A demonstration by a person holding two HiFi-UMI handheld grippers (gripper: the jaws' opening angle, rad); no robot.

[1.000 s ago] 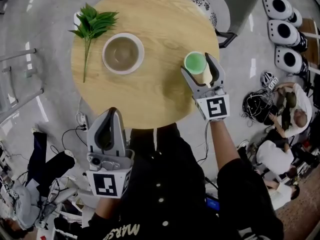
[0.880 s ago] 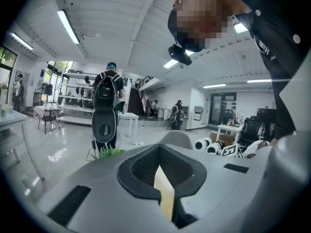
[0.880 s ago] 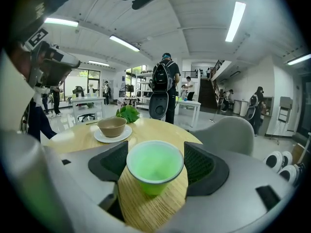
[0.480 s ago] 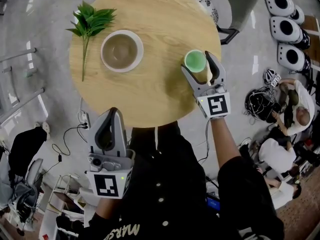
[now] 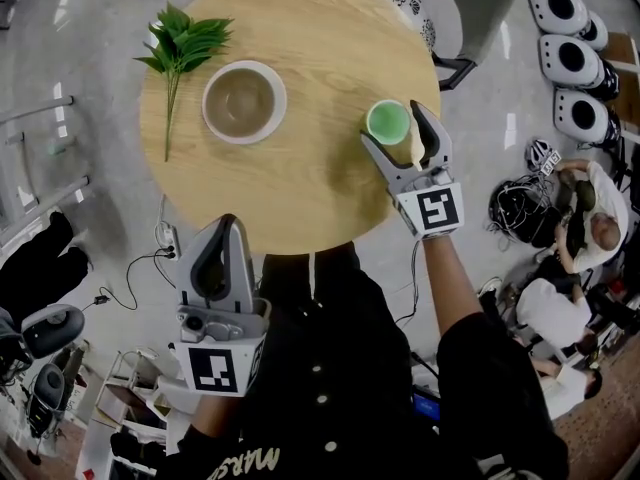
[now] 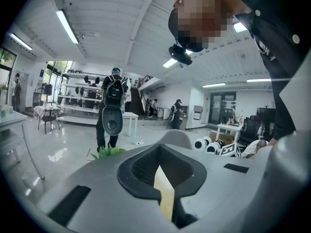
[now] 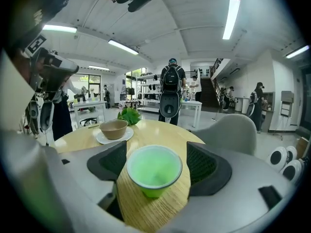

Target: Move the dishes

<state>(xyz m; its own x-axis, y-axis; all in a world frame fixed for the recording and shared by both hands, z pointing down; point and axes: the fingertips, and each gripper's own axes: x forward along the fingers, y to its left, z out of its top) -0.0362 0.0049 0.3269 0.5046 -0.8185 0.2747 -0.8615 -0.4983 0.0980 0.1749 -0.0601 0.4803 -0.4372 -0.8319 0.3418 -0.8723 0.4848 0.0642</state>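
At the 3 o'clock edge of the surface (image 5: 320,48), the green cup (image 5: 389,121) sits between the open fingers of the right gripper (image 5: 397,130), seemingly lined up for a grasp, while the left gripper (image 5: 224,226), fingers closed on nothing, idles off at 7 o'clock.

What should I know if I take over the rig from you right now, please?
Left gripper: shut, empty, held at the table's near edge.
Right gripper: open, jaws either side of the cup, not closed on it.
The cup stands on the table near the right edge. The bowl sits on its saucer at the far left, by the sprig.
Done: right gripper lined up on the cup; no dish lifted.
Left: probably close on the cup and move it, then the bowl and saucer.
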